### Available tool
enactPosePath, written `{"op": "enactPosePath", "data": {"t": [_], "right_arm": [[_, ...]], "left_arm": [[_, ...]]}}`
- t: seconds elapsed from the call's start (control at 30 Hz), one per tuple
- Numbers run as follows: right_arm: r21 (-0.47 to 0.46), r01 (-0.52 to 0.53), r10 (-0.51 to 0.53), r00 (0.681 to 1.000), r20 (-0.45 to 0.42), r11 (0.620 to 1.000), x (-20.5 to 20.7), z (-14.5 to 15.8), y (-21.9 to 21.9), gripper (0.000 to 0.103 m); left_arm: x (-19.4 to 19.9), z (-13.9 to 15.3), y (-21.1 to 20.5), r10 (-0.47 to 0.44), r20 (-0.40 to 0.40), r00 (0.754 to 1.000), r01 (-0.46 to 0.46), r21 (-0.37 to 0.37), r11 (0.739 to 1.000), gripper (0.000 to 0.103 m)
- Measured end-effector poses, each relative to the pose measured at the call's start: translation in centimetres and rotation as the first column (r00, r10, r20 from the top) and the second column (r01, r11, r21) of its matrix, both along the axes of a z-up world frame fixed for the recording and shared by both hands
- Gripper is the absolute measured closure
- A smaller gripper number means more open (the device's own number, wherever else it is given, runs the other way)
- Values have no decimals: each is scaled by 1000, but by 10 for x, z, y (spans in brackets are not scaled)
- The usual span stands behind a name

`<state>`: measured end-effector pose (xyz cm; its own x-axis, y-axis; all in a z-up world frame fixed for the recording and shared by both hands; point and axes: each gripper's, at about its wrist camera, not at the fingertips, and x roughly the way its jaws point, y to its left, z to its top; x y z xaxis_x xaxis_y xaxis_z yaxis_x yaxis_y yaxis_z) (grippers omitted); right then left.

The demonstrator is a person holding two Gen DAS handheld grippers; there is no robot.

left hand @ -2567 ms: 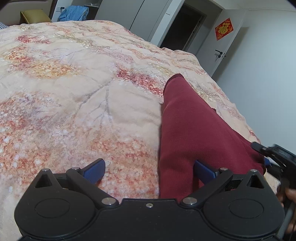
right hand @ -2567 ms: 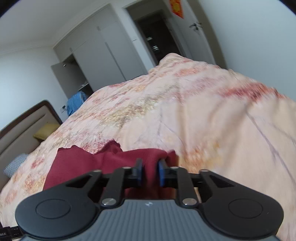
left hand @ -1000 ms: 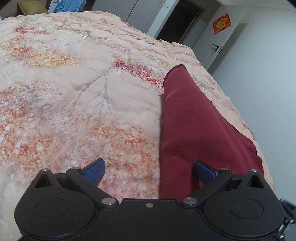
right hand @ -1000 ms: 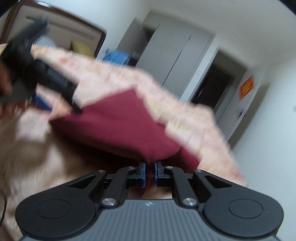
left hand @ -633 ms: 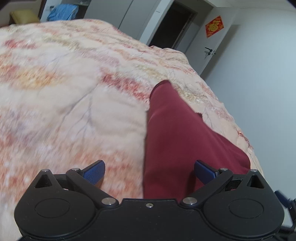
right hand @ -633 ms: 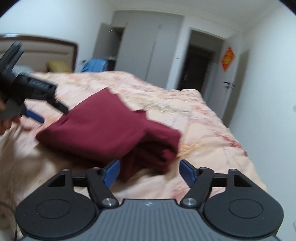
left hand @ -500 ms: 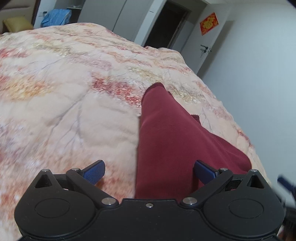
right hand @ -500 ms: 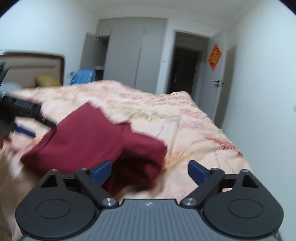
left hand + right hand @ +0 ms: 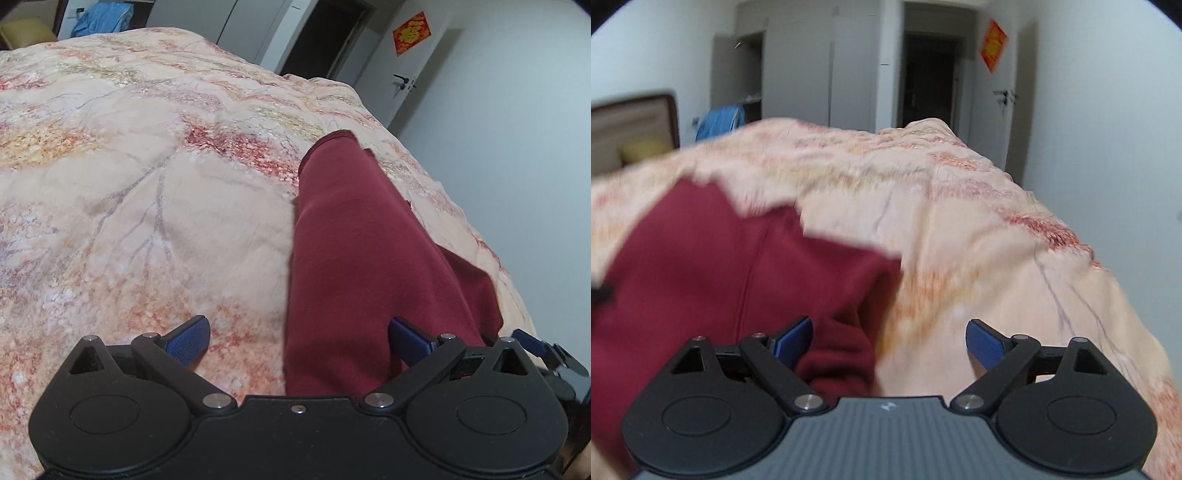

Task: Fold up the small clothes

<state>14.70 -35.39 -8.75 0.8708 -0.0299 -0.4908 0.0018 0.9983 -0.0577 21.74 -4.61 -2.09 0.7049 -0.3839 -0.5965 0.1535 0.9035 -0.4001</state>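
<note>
A dark red garment (image 9: 362, 258) lies folded in a long strip on the peach floral bedspread (image 9: 147, 184). My left gripper (image 9: 299, 338) is open over the garment's near end, one pad on the bedspread side and one over the cloth. In the right wrist view the garment (image 9: 720, 266) lies at the left, blurred by motion. My right gripper (image 9: 890, 341) is open and empty at the garment's folded right edge. Part of the right gripper (image 9: 554, 354) shows at the lower right of the left wrist view.
The bed's right edge (image 9: 480, 229) falls off near a white wall. A doorway (image 9: 927, 81) and wardrobe (image 9: 827, 70) stand beyond the bed. A blue cloth (image 9: 720, 120) hangs by the headboard (image 9: 631, 125) at the far left.
My right gripper let go of the red garment and opened wide, then swung back to face along the bed. My left gripper stayed open over the near end.
</note>
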Motion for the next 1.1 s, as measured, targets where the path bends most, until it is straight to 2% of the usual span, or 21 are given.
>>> {"op": "enactPosePath", "data": {"t": [0.07, 0.13, 0.3, 0.37, 0.43, 0.47, 0.5, 0.53, 0.57, 0.63, 0.7, 0.8, 0.87, 0.93, 1.03, 1.1], "right_arm": [[-47, 3, -1, 999, 43, 999, -21, -9, 8, 10], [-46, 4, -1, 998, 69, 999, -28, -8, 8, 8], [96, 5, -16, 993, 115, 995, -25, 12, -12, 8], [123, 1, -15, 993, 115, 992, -17, 19, -18, 10], [158, -26, 9, 994, 109, 987, -8, 21, -22, 35], [188, -45, 28, 995, 92, 981, -1, 20, -24, 40], [224, -59, 44, 996, 73, 973, 5, 19, -27, 53], [263, -79, 66, 996, 55, 962, 12, 17, -29, 74], [300, -97, 89, 995, 43, 949, 19, 16, -32, 85], [320, -107, 93, 994, 59, 941, 27, 19, -34, 93], [264, -118, 98, 991, 90, 957, 32, 27, -30, 93], [250, -108, 97, 994, 55, 962, 44, 24, -26, 93], [256, -76, 70, 997, 31, 964, 42, 18, -28, 77], [293, -64, 51, 997, 50, 954, 28, 17, -33, 61], [364, -64, 46, 997, 59, 929, 2, 16, -42, 61], [364, -64, 51, 998, 44, 929, -13, 13, -42, 62]], "left_arm": [[-1, 0, 0, 4, 1, 1000, -4, 4, 1000, 0], [-1, 1, 0, 14, -6, 1000, -14, 1, 1000, 1], [-3, 5, 0, 40, -8, 999, -40, -14, 999, 1], [-4, 3, 0, 40, -7, 999, -40, -11, 999, 1], [-5, 2, 0, 42, -6, 999, -43, -14, 999, 1], [-5, 2, 0, 44, -7, 999, -44, -15, 999, 1], [-6, 2, 0, 44, -8, 999, -44, -15, 999, 1], [-7, 3, 0, 44, -9, 999, -44, -13, 999, 1], [-7, 3, 0, 44, -9, 999, -44, -12, 999, 1], [-7, 3, -1, 45, -9, 999, -46, -12, 999, 1], [-7, 2, -2, 50, -9, 999, -50, -8, 999, 1], [-8, 3, -3, 53, -9, 999, -53, -4, 999, 1], [-8, 3, -2, 52, -10, 999, -52, -10, 999, 1], [-8, 2, -1, 50, -11, 999, -50, -16, 999, 1], [-8, 3, -1, 52, -12, 999, -52, -11, 999, 1], [-7, 2, 0, 51, -11, 999, -51, -14, 999, 1]]}}
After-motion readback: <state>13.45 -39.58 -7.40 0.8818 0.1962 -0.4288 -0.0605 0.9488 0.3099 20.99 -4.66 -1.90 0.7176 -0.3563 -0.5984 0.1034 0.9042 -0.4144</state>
